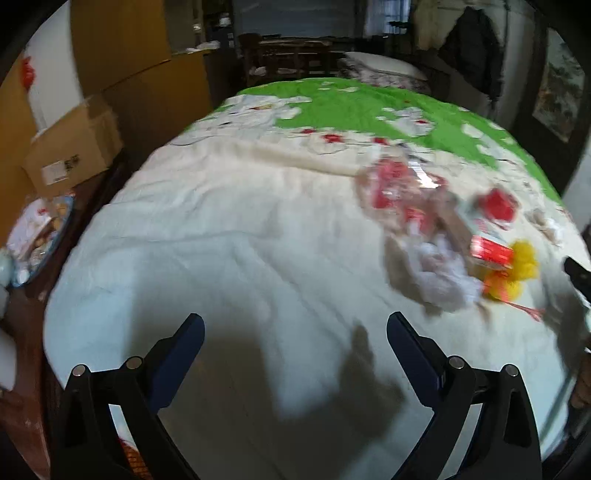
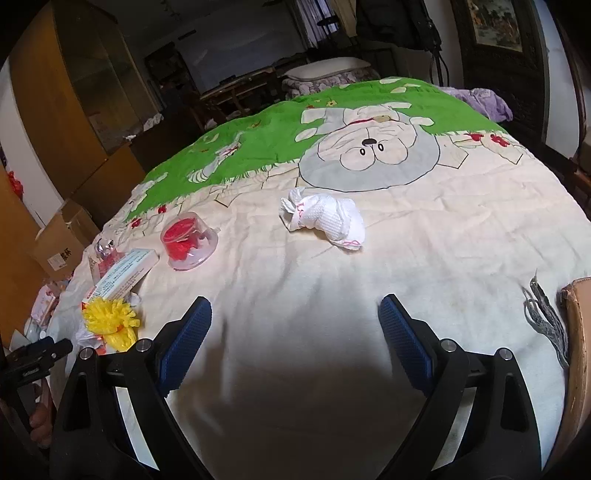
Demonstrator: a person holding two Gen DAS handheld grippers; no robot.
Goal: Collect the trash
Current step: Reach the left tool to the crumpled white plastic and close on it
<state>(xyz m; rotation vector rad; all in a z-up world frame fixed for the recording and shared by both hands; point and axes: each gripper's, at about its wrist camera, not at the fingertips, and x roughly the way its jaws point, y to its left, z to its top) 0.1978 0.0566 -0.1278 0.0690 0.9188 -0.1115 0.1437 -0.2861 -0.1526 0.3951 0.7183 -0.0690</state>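
- Both hand-held grippers, left (image 1: pixel 295 332) and right (image 2: pixel 295 314), are hovering wide open and empty over the bed (image 2: pixel 443 240).
- The crumpled white tissue (image 2: pixel 325 219) is lying ahead at mid-bed; it looks light and soft, so pinching its bulging middle should work.
- The clear cup (image 2: pixel 189 238), box (image 2: pixel 122 275) and yellow pompom (image 2: pixel 110 319) are sitting near the left edge.

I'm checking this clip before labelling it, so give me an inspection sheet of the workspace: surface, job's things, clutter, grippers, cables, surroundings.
Surface: bed with a cream and green cartoon bedspread, wrinkled.
Job's things: white crumpled wad lying alone mid-bed; clear plastic cup upside down over red scraps; printed carton; yellow pompom; crumpled paper beside the carton.
Clutter: grey tassel and a tan object at the bed's right edge.
Grippers: left gripper and right gripper, jaws open, empty, above bare bedspread.
Cables: nothing seen.
Surroundings: cardboard boxes, wooden cabinets, hanging dark coat, framed picture.
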